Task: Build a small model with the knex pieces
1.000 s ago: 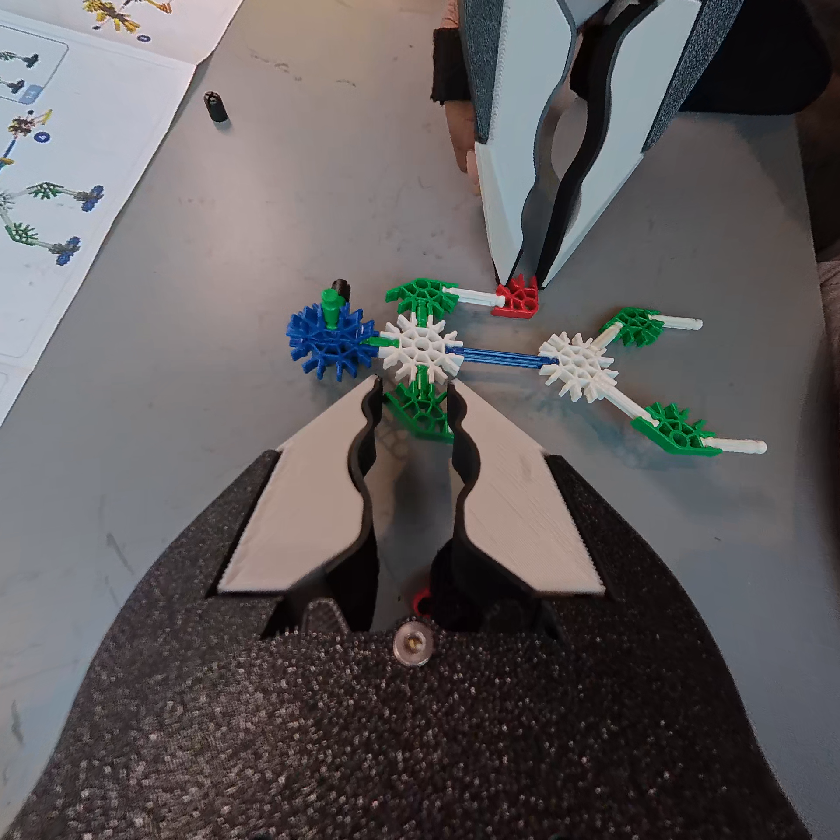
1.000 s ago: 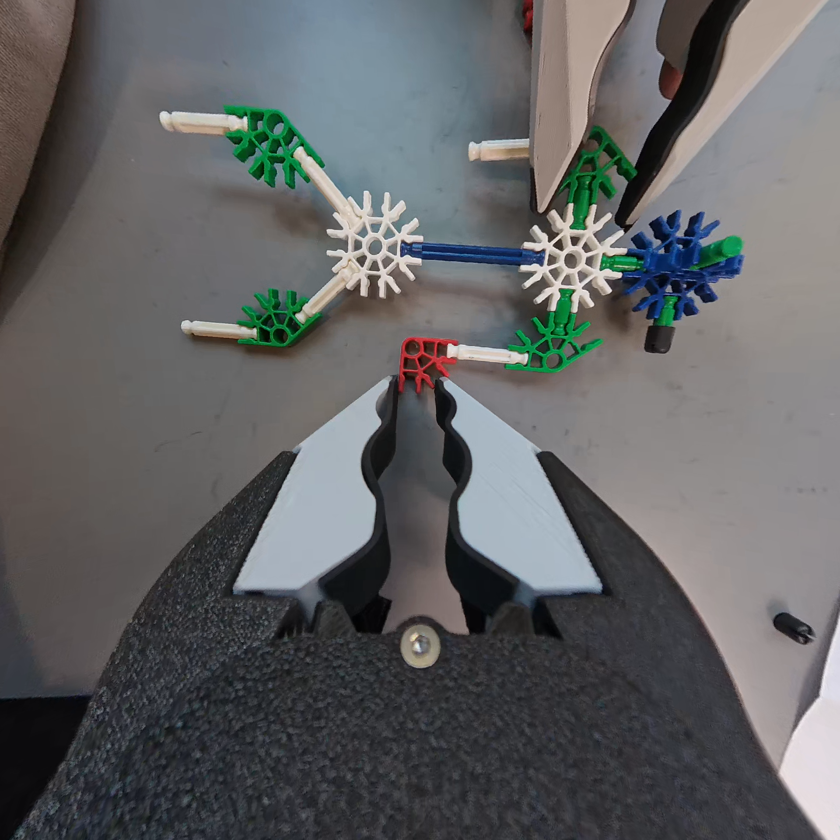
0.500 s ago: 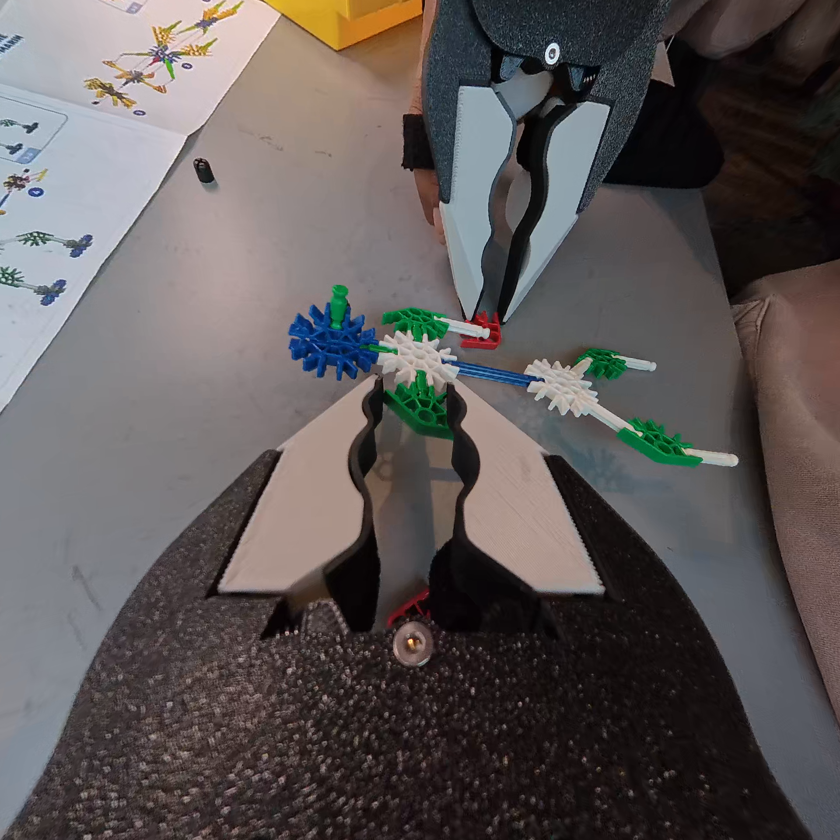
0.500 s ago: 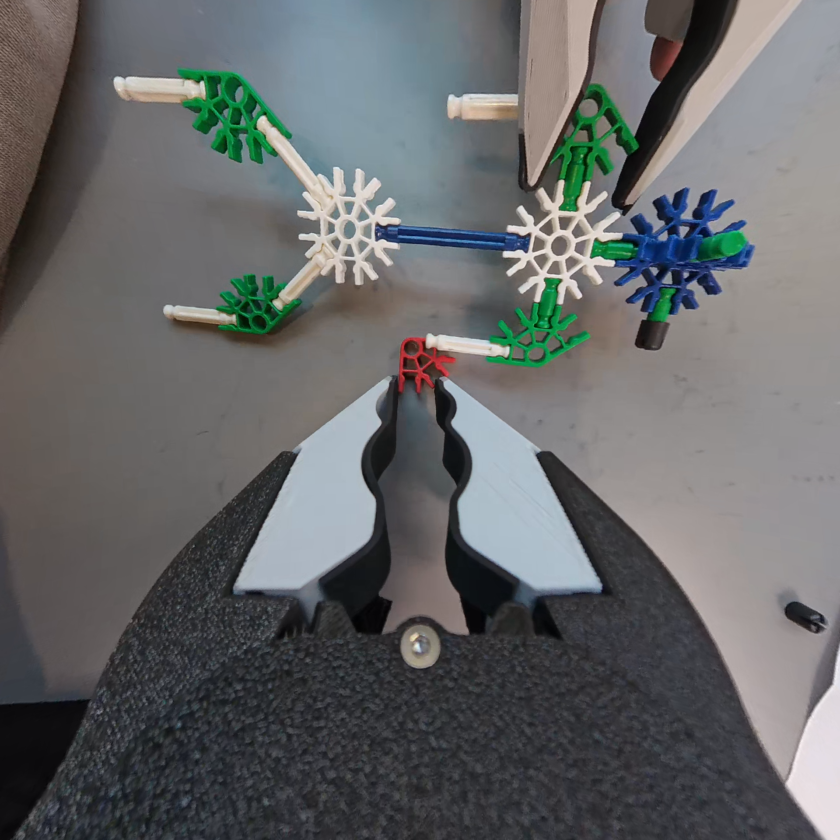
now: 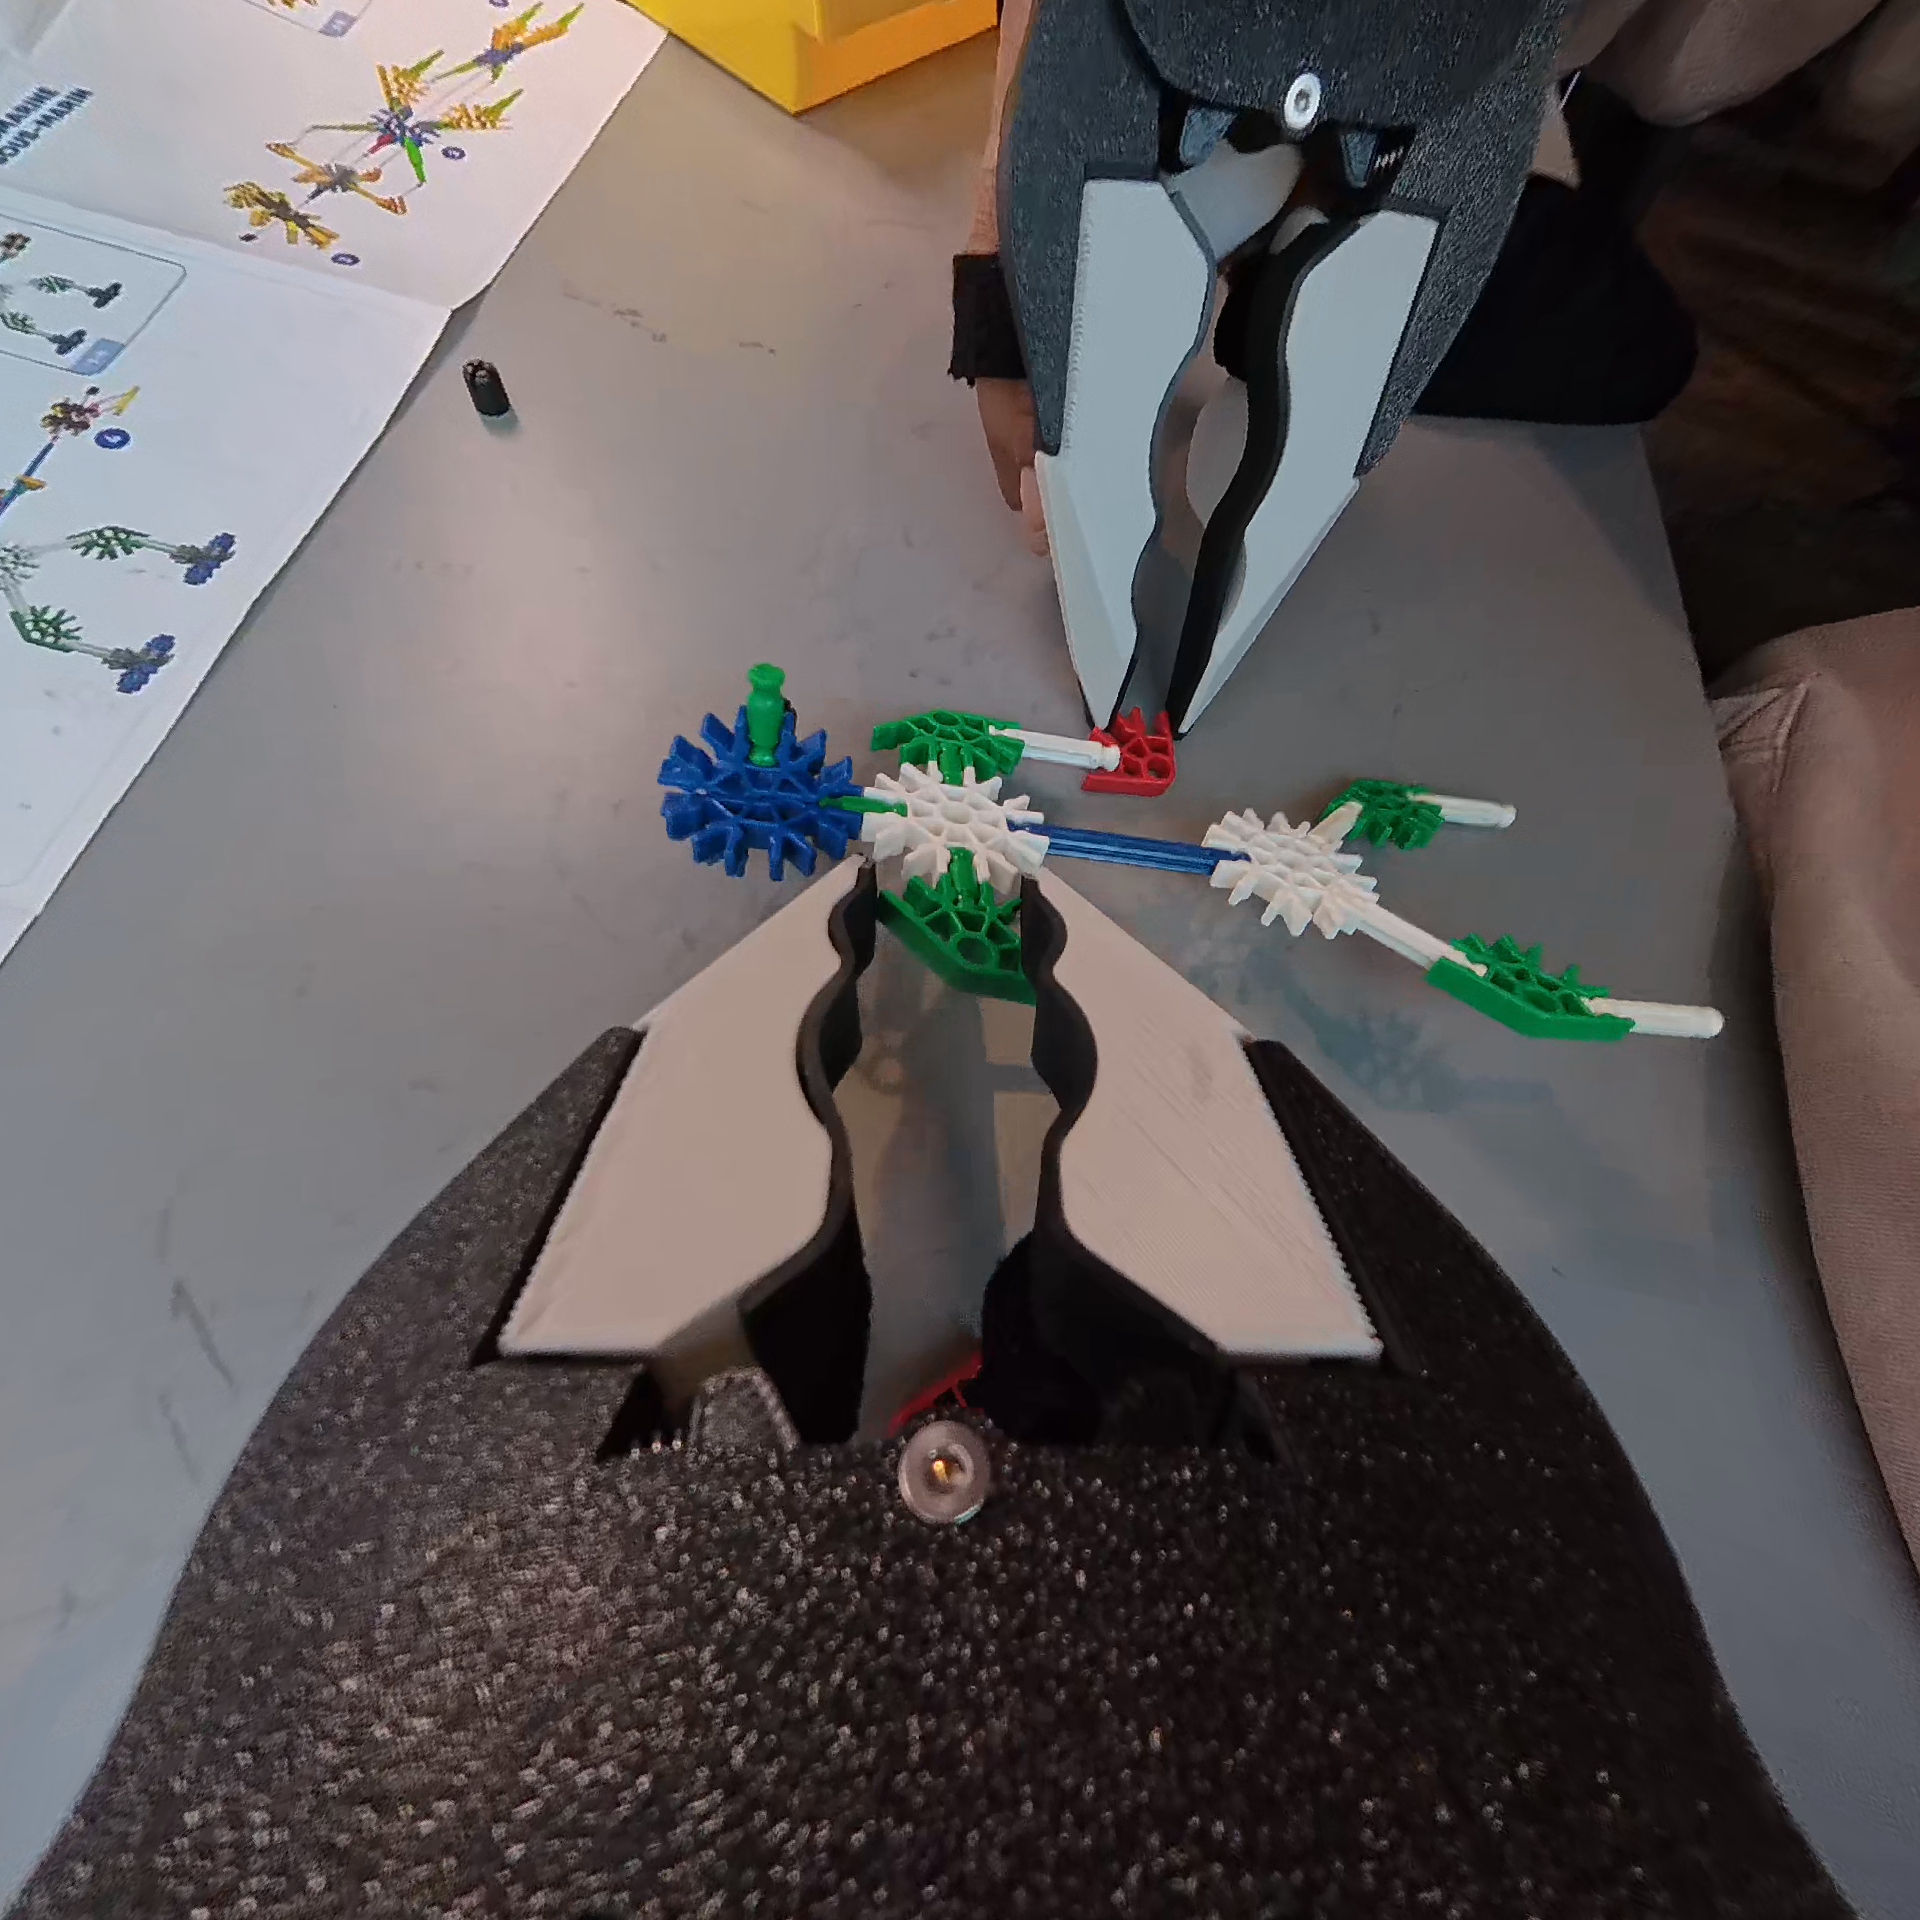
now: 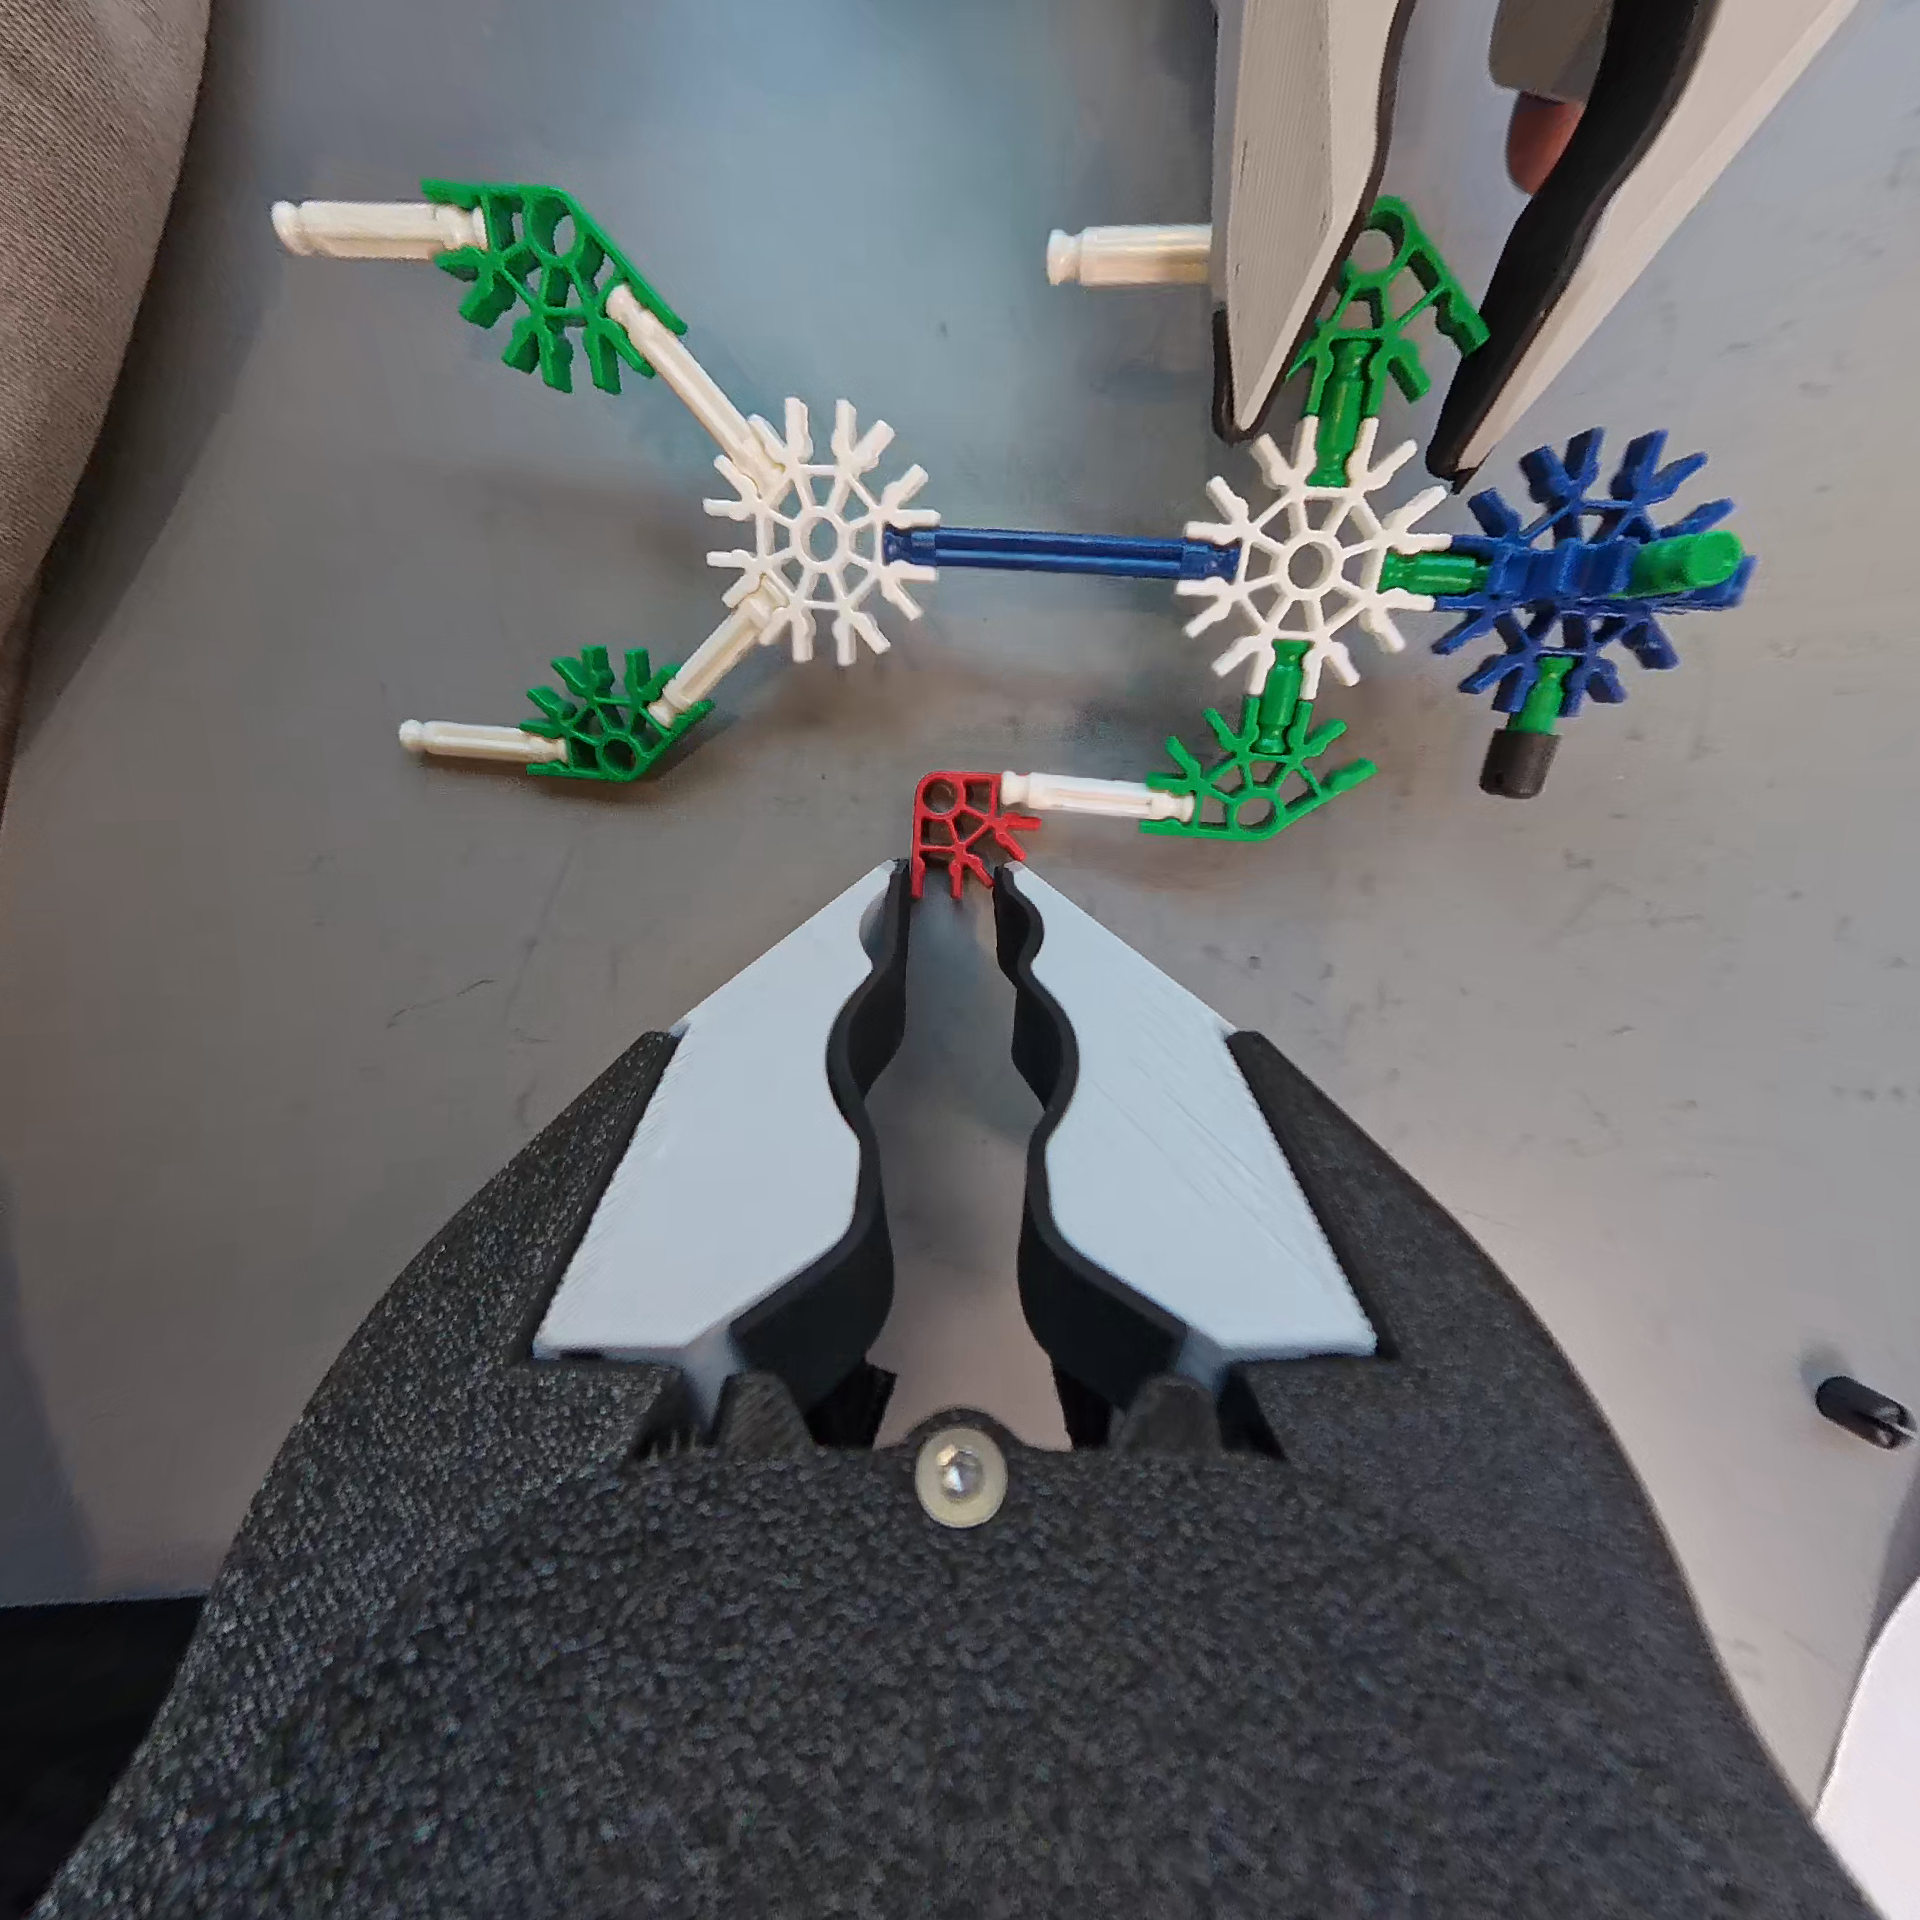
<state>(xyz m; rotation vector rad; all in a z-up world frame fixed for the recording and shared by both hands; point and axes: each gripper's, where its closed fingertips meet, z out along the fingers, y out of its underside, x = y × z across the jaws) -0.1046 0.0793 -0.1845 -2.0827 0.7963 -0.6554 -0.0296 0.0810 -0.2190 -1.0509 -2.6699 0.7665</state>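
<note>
A toy model of snap-together parts lies on the grey table [image 5: 416, 1039]: two white snowflake connectors [image 6: 821, 540] joined by a blue rod [image 6: 1049, 551], a blue connector [image 6: 1590, 582] and several green connectors with white rods. My left gripper [image 5: 945, 883] is shut on a green connector [image 5: 961, 935] beside the white snowflake connector near the blue one; it also shows in the right wrist view [image 6: 1345, 447]. My right gripper [image 6: 951, 871] is shut on the red corner connector [image 6: 961, 821], which sits on a white rod [image 6: 1091, 795]. It shows opposite in the left wrist view [image 5: 1140, 722].
An instruction sheet [image 5: 208, 364] lies at the left and a yellow box [image 5: 831, 42] at the back. A small black cap [image 5: 486, 387] lies loose on the table. A person's hand [image 5: 1013, 468] is behind the right gripper. Brown fabric [image 5: 1849, 935] borders the table's right side. The grippers' ends are close to 9 cm from one another.
My left gripper has tipped back and up with the green connector, so more of the table and the right gripper shows. The right gripper stays on the red connector.
</note>
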